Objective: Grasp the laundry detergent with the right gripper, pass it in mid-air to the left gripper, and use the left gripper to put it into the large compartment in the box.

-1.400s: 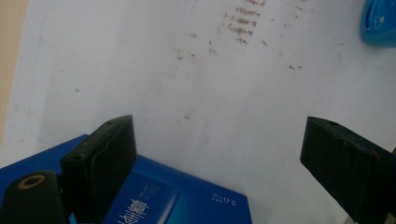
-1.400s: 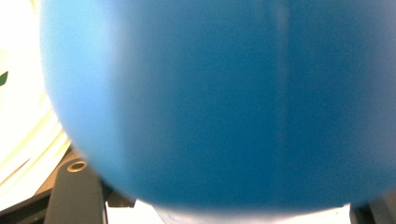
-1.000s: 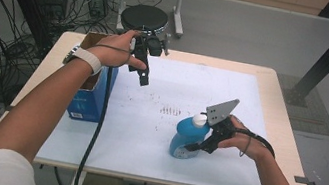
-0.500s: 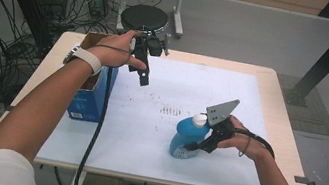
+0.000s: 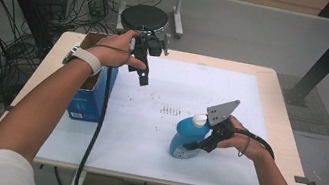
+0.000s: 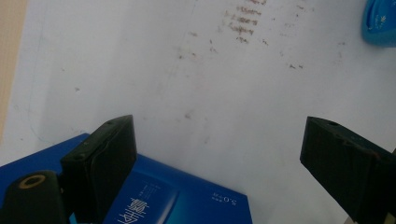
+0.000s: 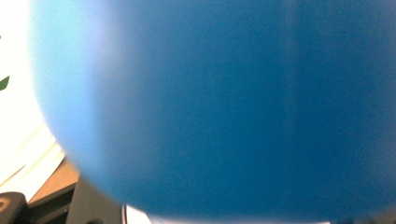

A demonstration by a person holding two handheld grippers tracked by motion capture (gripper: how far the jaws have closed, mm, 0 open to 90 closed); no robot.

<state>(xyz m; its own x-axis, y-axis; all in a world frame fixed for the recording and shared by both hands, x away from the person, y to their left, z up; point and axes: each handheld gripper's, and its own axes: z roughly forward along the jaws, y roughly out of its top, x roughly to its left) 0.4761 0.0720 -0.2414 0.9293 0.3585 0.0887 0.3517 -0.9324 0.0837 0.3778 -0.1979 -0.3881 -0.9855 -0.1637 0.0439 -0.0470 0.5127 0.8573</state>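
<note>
We see our right gripper (image 5: 194,145), black with a grey three-cornered plate on top, pressed against the side of a blue plastic bottle with a white cap (image 5: 186,136) that stands upright on the white sheet covering the pale wooden table (image 5: 288,159). The bottle sits toward the near right part of the sheet, just in front of a patch of small brown marks (image 5: 169,109). The jaws of this gripper have just been closing, and the bottle's lower body lies between them; in the high view they look clamped on it. In the right gripper view the blue bottle (image 7: 224,107) looms so close that it is a blur.

Our left gripper (image 5: 142,66) hangs above the far left part of the table, well apart from the bottle, pointing down toward the sheet. Its two black jaws stand wide apart in the left gripper view, with nothing between them but the white sheet below. Under its left jaw lies a dark blue cardboard box with pale lettering (image 6: 177,200); in the high view that box (image 5: 87,102) stands at the left edge of the sheet, partly under our left forearm. A corner of the blue bottle (image 6: 379,23) peeks in at the top right of the left gripper view
</note>
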